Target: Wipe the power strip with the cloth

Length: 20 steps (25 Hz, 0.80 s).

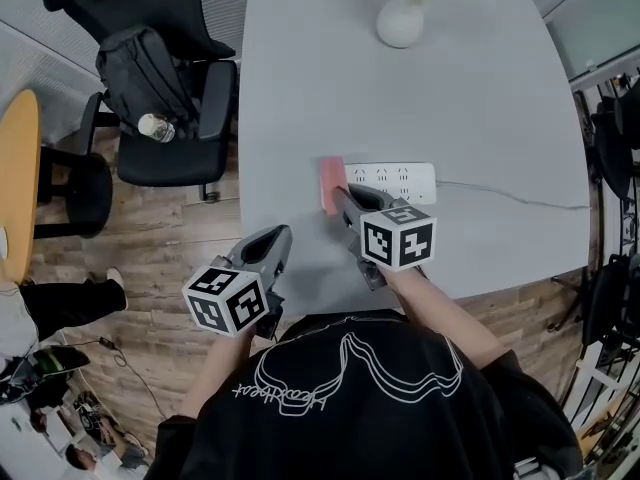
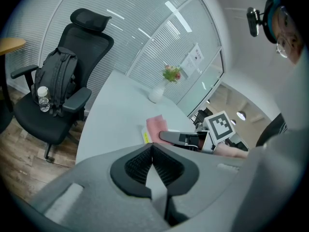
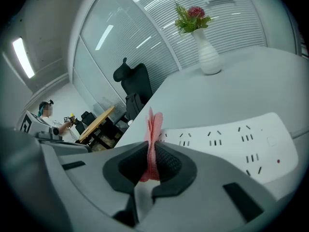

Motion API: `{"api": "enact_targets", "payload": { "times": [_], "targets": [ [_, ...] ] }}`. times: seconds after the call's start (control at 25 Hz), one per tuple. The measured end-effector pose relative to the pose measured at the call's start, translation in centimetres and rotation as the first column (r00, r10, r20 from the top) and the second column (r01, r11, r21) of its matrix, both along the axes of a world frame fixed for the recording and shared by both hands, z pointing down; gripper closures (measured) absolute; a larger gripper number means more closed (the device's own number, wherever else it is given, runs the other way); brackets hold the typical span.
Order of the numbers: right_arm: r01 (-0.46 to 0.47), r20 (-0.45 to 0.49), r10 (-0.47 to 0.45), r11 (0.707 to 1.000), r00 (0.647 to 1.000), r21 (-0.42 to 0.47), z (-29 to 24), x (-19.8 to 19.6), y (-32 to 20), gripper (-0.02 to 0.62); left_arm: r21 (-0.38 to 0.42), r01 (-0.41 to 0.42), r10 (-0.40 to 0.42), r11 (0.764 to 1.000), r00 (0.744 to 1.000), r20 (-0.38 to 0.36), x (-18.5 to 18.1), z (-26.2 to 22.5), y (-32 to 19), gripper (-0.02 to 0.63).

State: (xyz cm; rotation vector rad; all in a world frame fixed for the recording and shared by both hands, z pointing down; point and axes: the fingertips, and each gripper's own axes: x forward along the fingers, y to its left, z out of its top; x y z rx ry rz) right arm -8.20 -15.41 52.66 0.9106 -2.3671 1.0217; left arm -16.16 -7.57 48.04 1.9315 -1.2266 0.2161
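Right gripper [image 3: 150, 154] pinches the pink cloth [image 3: 153, 124] tight, holding it upright at the left end of the white power strip [image 1: 395, 181], which lies toward the table's [image 1: 480, 88] near edge. Left gripper [image 2: 152, 158] hangs by that edge, jaws pressed together on nothing.

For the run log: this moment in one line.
right gripper shut on cloth | at power strip | left gripper shut, empty
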Motion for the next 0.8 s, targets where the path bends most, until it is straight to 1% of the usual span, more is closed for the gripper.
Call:
{"api": "enact_targets", "payload": {
  "times": [0.52, 0.8],
  "targets": [
    [-0.014, -0.035, 0.014, 1.0, 0.999, 0.023, 0.2, 0.1, -0.1, 0.557, -0.006, 0.002, -0.001, 1.0, 1.0, 0.01, -0.8, 0.2, 0.4, 0.594],
    [-0.037, -0.057, 0.039, 0.999, 0.998, 0.034, 0.2, 1.7, -0.1, 0.557, 0.005, -0.032, 0.032, 0.999, 0.999, 0.019, -0.4, 0.1, 0.0, 0.594]
  ]
}}
